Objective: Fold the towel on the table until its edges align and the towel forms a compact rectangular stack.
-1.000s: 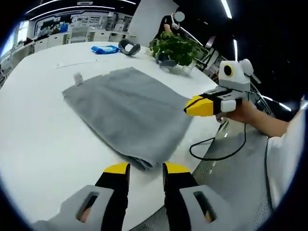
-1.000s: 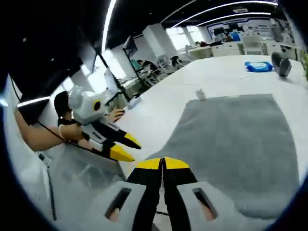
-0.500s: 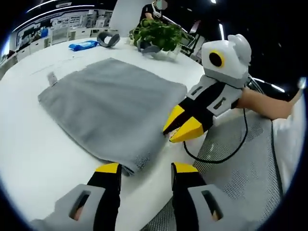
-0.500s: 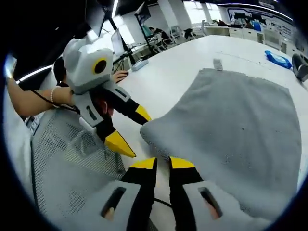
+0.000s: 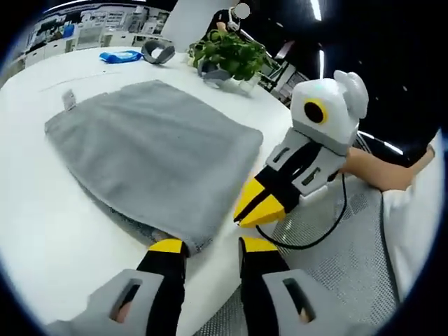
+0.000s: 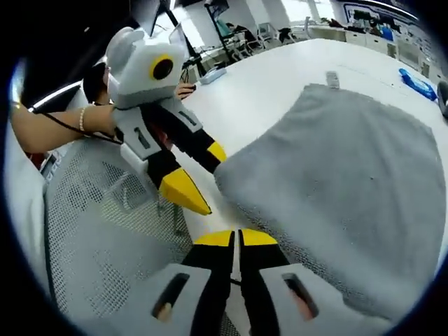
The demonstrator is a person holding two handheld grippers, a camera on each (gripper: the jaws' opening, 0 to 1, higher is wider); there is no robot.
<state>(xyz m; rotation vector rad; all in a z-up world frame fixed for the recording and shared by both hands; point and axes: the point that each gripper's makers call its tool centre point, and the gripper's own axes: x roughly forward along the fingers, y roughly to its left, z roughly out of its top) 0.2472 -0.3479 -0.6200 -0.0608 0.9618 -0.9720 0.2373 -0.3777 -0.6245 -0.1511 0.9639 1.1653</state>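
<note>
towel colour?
Plain grey towel, no pattern, with a small pale tag at one far corner. Shows best in the left gripper view.

Leafy green potted plant (image 5: 234, 54) at the far table edge, blue packet (image 5: 120, 56) and grey curved object (image 5: 158, 50) to its left, black cable (image 5: 329, 224) over grey mesh surface (image 5: 336, 266) near right.

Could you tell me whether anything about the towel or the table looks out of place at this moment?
Nothing stands out. The grey towel lies flat on the white table, its near corner at the left gripper. The potted plant stands upright.
</note>
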